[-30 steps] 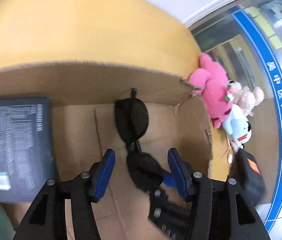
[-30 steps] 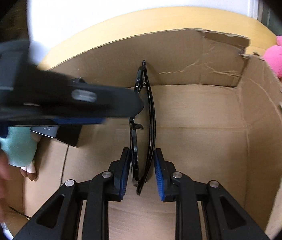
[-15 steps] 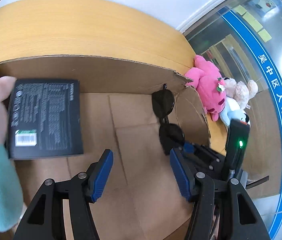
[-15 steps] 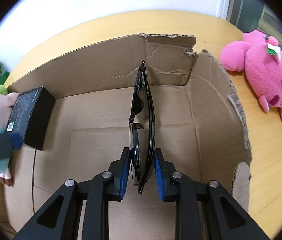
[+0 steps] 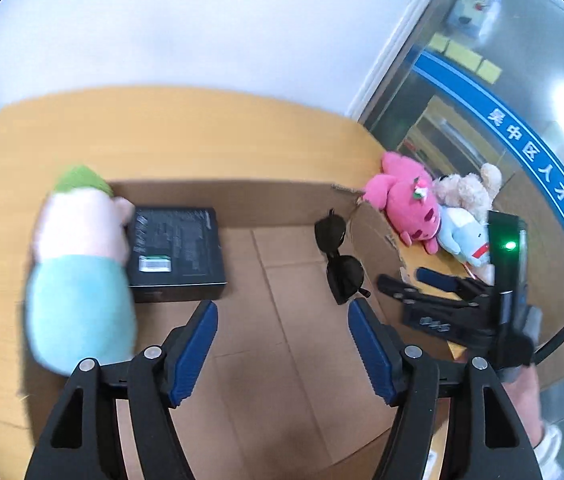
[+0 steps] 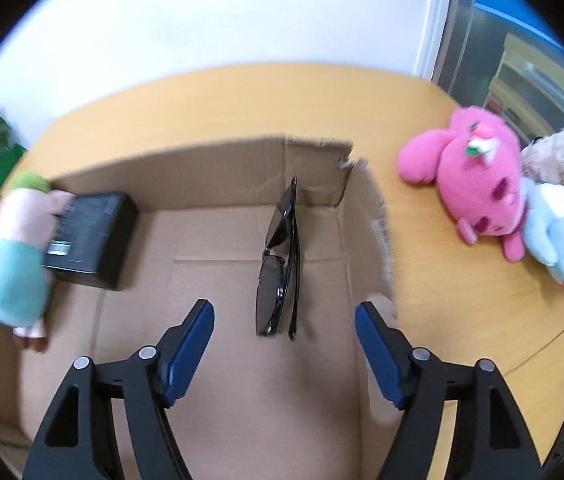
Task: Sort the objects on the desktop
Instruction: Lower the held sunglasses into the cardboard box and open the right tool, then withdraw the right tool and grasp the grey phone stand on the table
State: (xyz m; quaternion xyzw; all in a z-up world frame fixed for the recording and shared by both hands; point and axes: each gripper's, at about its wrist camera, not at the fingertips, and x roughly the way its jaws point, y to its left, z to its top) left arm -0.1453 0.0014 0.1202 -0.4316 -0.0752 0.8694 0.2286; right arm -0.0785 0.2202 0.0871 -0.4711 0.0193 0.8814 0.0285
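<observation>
Black folded sunglasses (image 6: pixel 278 264) sit inside the open cardboard box (image 6: pixel 222 176), near its right wall, free of any pad. My right gripper (image 6: pixel 284 312) hovers just behind and above them, its jaws opening, wide and touching nothing. In the left wrist view the sunglasses (image 5: pixel 340 264) are ahead and to the right in the cardboard box (image 5: pixel 242 200). My left gripper (image 5: pixel 282 312) hangs over the box floor, its jaws opening with nothing between them. The right gripper (image 5: pixel 410 280) shows at the right. A black carton (image 5: pixel 174 256) lies at the box's left side.
A doll with green hair and teal trousers (image 5: pixel 78 272) lies against the box's left edge, beside the black carton (image 6: pixel 90 236). A pink plush (image 6: pixel 478 188), a beige bear (image 6: pixel 562 160) and a pale blue plush (image 6: pixel 562 240) lie on the wooden table (image 6: pixel 422 120), right of the box.
My right gripper has opened and let go of the sunglasses, which stay in the box. Both grippers have drawn back and up from the box. The left jaws stand wider.
</observation>
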